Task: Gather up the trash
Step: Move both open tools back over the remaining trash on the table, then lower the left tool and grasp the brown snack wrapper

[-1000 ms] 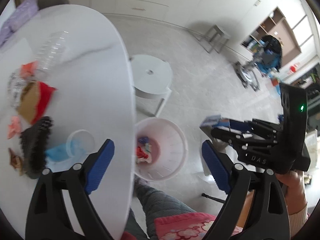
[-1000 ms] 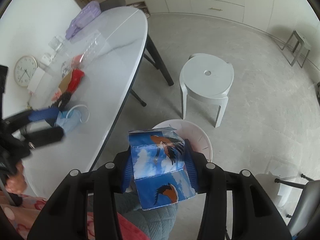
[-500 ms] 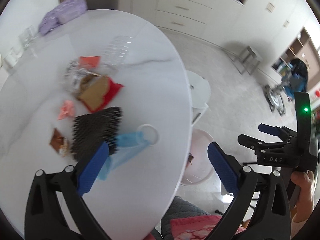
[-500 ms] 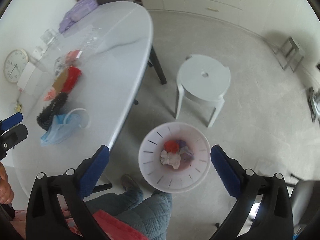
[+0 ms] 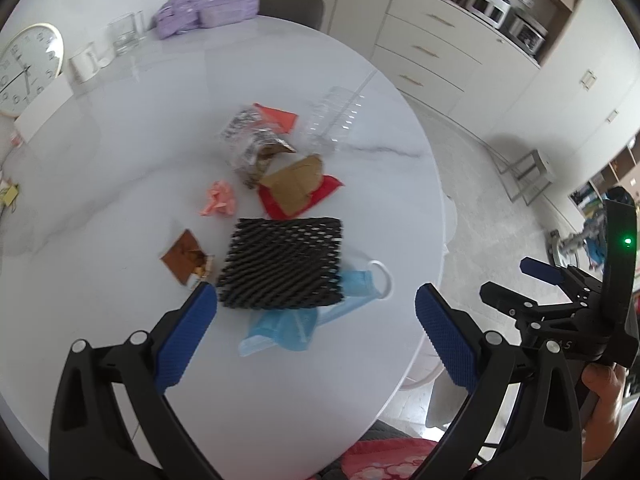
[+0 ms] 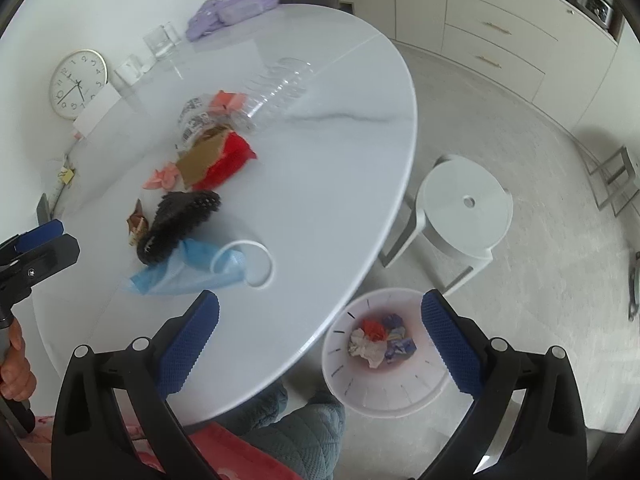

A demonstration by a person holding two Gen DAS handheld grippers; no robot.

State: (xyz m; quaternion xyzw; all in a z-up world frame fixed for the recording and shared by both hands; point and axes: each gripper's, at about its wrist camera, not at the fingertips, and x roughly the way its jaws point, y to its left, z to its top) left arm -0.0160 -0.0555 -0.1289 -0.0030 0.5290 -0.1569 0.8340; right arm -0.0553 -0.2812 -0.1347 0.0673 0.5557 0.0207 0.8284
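A: Black foam netting (image 5: 282,263), low in the middle of the left wrist view, lies flat on the white table (image 5: 120,184) with its lower right corner over a blue face mask (image 5: 304,320). How would it handle?

B: Light and springy, I'd judge. It should squash between the pads and spring back, so take it at the near edge, pinching through both layers. Its long axis runs roughly left to right in that view, slightly tilted.

A: And the mask?

B: Soft, limp, almost weightless. Its white ear loop (image 6: 244,264) curls toward the table's right edge in the right wrist view, and the body stretches from lower left toward the loop. Pinch the pleated body, not the loop, or it will dangle and swing.

A: Grippers?

B: The left gripper (image 5: 316,316) has its blue pads wide apart with nothing between them, hanging above the netting and mask. The right gripper (image 6: 320,338) has just been opening and also stands wide, empty, above the table edge and the white bin (image 6: 400,400) at lower right.

A: What else waits?

B: Higher up the table: a red wrapper with brown card (image 5: 298,190), a crumpled pink scrap (image 5: 219,200), a clear plastic tray (image 5: 334,120). That tray looks stiff, brittle and slippery.
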